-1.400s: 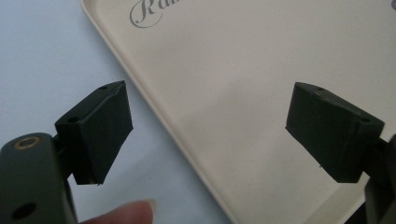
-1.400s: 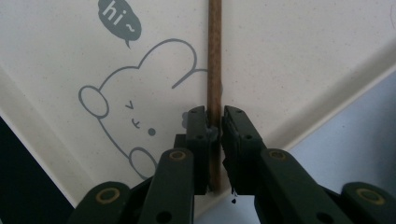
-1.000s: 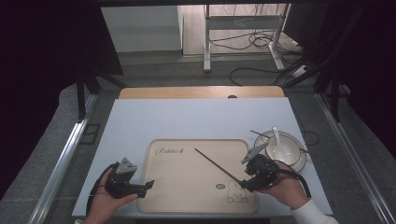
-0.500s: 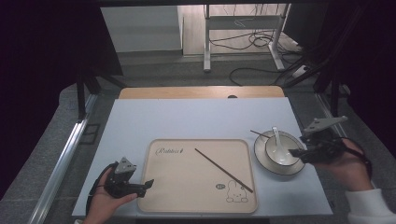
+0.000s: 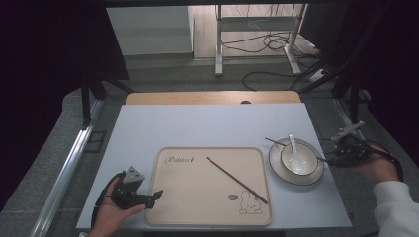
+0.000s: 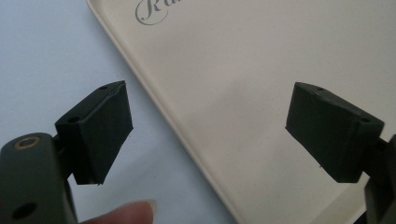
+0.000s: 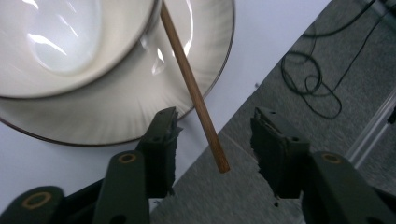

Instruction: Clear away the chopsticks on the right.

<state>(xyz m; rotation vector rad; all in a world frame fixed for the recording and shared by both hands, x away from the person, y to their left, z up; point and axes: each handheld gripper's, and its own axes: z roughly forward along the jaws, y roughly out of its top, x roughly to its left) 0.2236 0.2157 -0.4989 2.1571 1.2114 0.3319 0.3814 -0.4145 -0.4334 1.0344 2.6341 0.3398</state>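
— So, how far along are you?

— One chopstick [image 5: 236, 180] lies on the tray [image 5: 183, 207]. The other [image 7: 194, 91] leans over the plate [image 5: 310, 178] at the table's right edge — your right gripper [image 7: 212, 144] spread around its tip, not yet clenched. Left gripper [image 6: 210, 135] released over the tray's rim.

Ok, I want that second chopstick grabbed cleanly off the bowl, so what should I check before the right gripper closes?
1. Right gripper open: ok, jaws stand apart.
2. Chopstick between the jaws: ok, its free end sits in the gap in the right gripper view, touching neither jaw.
3. Chopstick support: ok, it leans across the bowl and plate, its end past the table edge.
4. Spoon clear of the grasp: ok, it rests in the bowl on the far side.
5. Tray ready to receive it: ok, the other chopstick lies there with room beside it.
6. Left gripper out of the way: ok, open over the tray's near left edge.
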